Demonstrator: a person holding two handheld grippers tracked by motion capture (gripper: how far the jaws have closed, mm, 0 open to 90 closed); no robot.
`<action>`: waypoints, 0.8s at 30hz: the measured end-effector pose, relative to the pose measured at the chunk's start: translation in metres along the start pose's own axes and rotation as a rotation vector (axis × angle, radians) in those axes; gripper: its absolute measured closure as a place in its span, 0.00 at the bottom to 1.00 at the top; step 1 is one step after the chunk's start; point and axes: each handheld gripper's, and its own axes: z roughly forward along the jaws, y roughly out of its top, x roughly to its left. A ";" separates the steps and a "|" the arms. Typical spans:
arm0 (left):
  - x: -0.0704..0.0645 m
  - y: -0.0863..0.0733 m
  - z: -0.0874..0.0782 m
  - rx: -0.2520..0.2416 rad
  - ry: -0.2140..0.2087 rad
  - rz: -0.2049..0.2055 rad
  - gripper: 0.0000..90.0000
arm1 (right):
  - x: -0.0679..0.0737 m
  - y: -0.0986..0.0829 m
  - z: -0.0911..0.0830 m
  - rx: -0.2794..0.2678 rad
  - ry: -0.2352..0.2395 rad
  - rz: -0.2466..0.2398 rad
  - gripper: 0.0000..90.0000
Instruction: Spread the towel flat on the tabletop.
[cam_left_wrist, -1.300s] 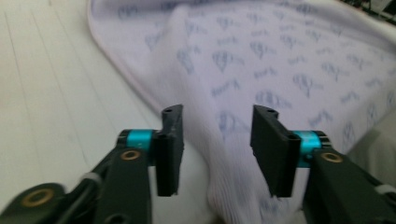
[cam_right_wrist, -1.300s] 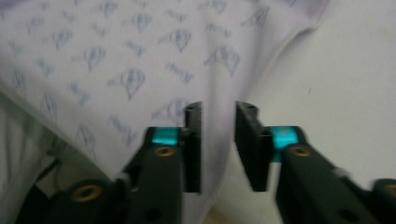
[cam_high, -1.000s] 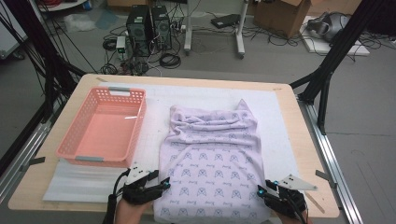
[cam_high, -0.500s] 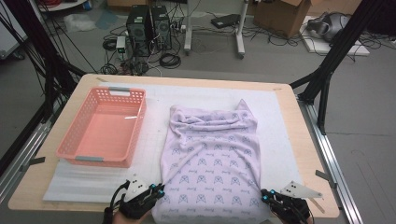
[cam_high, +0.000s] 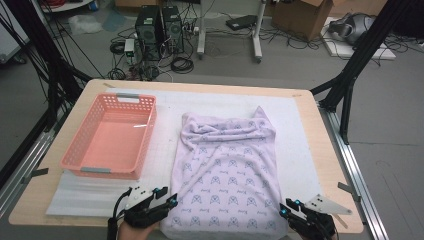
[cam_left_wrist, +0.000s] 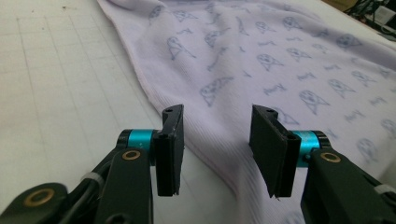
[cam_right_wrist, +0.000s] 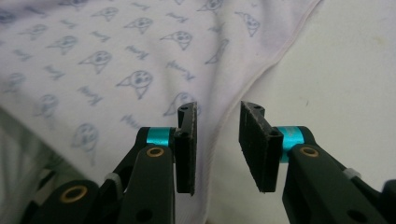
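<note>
The lilac printed cloth (cam_high: 227, 175) lies spread flat on the white mat (cam_high: 300, 150) at the middle of the tabletop (cam_high: 330, 165), its far end bunched into a loose fold and its near hem running along the edge closest to me. I judge it is laid out this way so that I can take the two near corners and fold it away from me, which is why I have one tool at each of them. My left gripper (cam_high: 167, 204) sits at the near left corner; in the left gripper view its fingers (cam_left_wrist: 170, 149) stand wide apart, holding nothing, with the cloth's pink-stitched side hem running across the gap between them, just under their tips. My right gripper (cam_high: 288, 209) sits at the near right corner, and in the right gripper view its fingers (cam_right_wrist: 187, 147) are also parted, a little less widely, empty, straddling the hem there, with cloth to one side and bare mat to the other. Whether either set of tips already touches the fabric I cannot tell. Left of the cloth, well apart from my left gripper, stands the empty pink basket (cam_high: 80, 150), likely where the folded cloth belongs.
</note>
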 end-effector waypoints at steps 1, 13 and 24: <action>0.002 0.001 0.006 0.015 -0.008 -0.011 0.61 | 0.000 0.001 0.003 0.006 -0.017 -0.005 0.72; -0.001 -0.003 0.002 0.061 0.017 0.048 0.97 | -0.011 -0.004 0.013 0.066 -0.004 0.017 0.97; -0.004 0.000 -0.016 -0.051 -0.023 0.043 0.62 | -0.005 0.002 -0.011 -0.037 -0.051 0.018 0.72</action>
